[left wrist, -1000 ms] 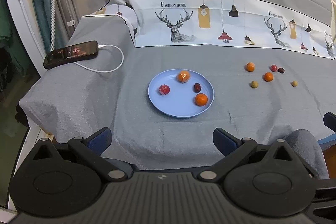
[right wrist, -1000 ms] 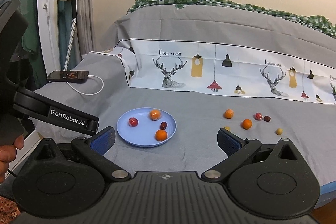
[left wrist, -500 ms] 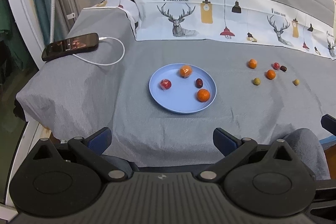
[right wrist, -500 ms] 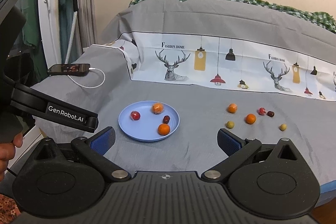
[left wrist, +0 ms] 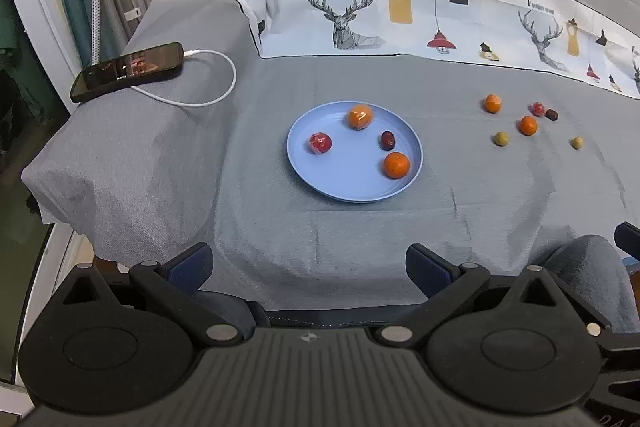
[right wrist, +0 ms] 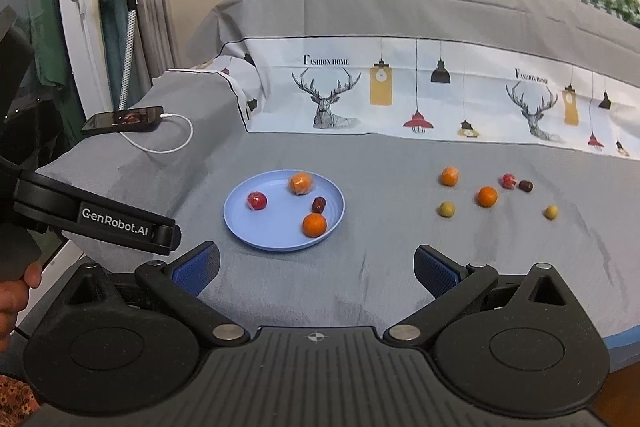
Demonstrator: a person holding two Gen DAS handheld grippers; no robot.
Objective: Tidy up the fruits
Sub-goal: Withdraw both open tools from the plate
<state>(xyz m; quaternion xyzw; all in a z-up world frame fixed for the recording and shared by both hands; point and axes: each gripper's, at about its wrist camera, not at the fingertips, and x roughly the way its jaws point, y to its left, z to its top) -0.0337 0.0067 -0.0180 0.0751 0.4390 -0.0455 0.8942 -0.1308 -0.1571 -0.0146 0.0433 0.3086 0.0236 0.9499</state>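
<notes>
A blue plate (left wrist: 344,187) (right wrist: 256,227) sits mid-table on the grey cloth, holding a wrapped orange (left wrist: 359,116), a red fruit (left wrist: 319,143), a dark date (left wrist: 387,140) and an orange (left wrist: 396,165). Several loose fruits lie to its right: oranges (right wrist: 449,176) (right wrist: 487,196), a red one (right wrist: 507,181), a date (right wrist: 525,186), two yellow-green ones (right wrist: 446,209) (right wrist: 551,212). My left gripper (left wrist: 310,267) is open and empty near the table's front edge. My right gripper (right wrist: 316,269) is open and empty, short of the plate.
A black phone (left wrist: 128,71) with a white charging cable (left wrist: 208,95) lies at the table's far left corner. A printed deer-and-lamp cloth (right wrist: 420,99) rises behind. The left gripper's body (right wrist: 92,223) shows at the left of the right wrist view.
Both grippers have moved forward toward the table, so the plate and fruits appear nearer. Both stay open and nothing on the table has moved.
</notes>
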